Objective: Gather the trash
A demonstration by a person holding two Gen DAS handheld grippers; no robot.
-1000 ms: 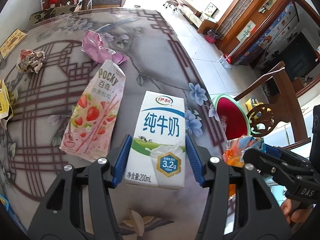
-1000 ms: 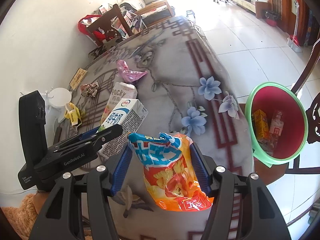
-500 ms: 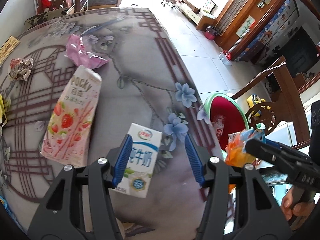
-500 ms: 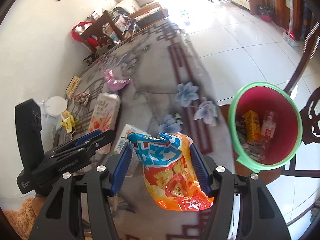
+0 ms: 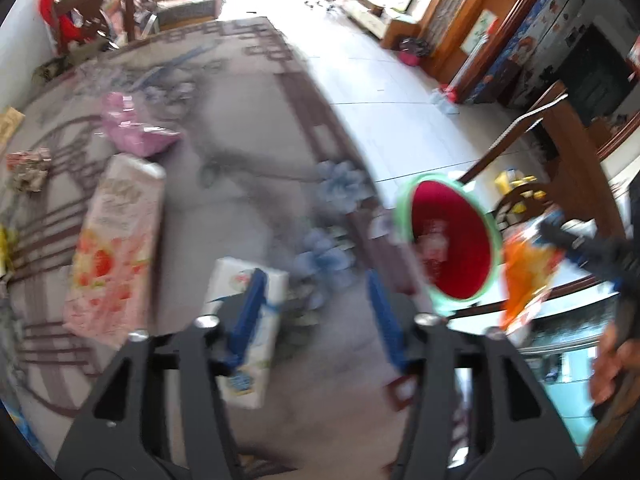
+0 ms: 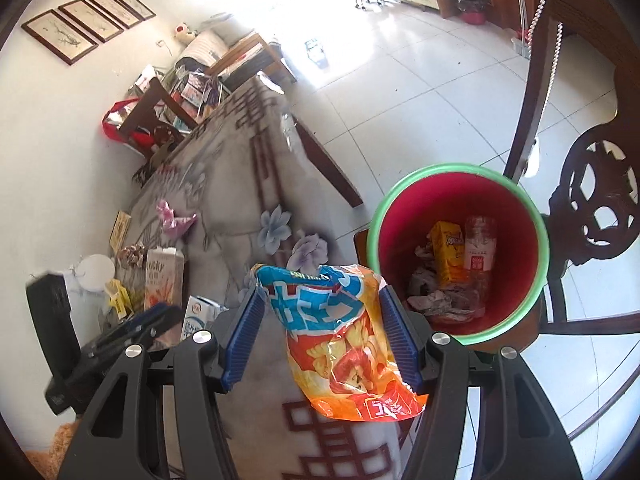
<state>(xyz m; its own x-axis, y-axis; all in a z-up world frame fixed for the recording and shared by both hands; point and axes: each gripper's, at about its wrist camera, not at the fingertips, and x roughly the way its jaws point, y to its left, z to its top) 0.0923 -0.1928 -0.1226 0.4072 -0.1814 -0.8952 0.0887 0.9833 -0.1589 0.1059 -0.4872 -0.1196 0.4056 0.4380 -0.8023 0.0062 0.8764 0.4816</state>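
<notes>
Presently the right gripper (image 6: 322,336) clamps the snack bag (image 6: 344,344) beside the bin (image 6: 538,280); the left gripper (image 5: 316,312), jaws just opening, stands wide, with the milk carton (image 5: 244,344) lying on the table behind its left finger.

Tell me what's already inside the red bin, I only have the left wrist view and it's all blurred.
Observer: The right wrist view shows a yellow carton standing in the red bin, beside a clear bottle.
Operator: Is the snack bag clamped properly?
Observer: Yes. The right gripper grips the snack bag at its top between its blue pads, and the rest hangs below.
Operator: Is it over the bin?
Observer: Not yet, as far as that view shows. The bin's rim lies to the right of the bag, not under it.
</notes>
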